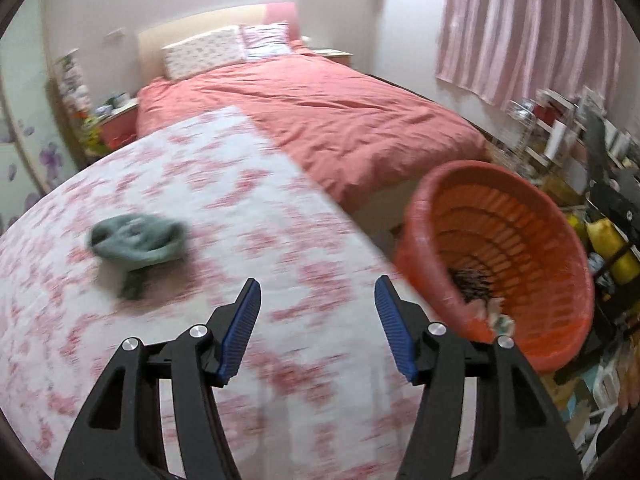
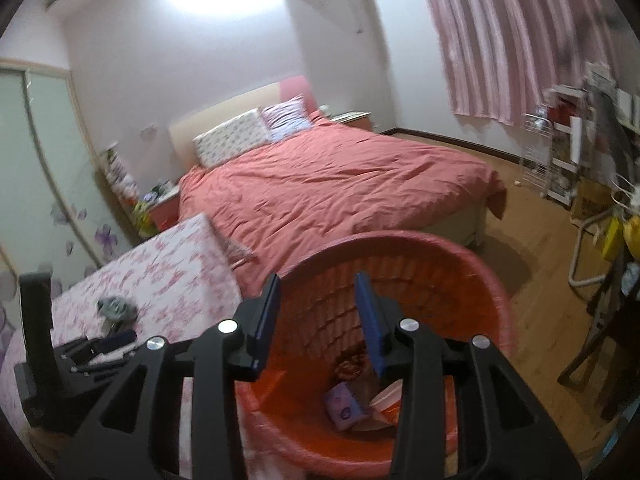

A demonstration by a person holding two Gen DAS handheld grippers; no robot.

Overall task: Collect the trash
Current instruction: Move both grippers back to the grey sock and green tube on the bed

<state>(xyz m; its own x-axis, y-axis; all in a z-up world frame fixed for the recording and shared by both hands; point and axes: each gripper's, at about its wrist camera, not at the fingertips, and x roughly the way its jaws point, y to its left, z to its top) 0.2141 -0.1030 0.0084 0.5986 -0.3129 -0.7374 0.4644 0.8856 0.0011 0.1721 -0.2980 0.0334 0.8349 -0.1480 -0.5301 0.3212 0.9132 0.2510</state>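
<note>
Meanwhile, both grippers — left gripper [image 1: 318,284], right gripper [image 2: 317,282] — are hovering, jaws apart (empty), the right over the red basket [image 2: 496,292].

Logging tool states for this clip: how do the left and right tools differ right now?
The left tool hangs over the floral cloth near the green wad; the right tool hangs over the red basket. The left's blue pads stand wider apart than the right's. Both are open and empty.

A bed [image 1: 320,120] under a coral duvet, two pillows [image 1: 228,50] at its head — pink striped curtains [image 1: 532,28] beside it.
</note>
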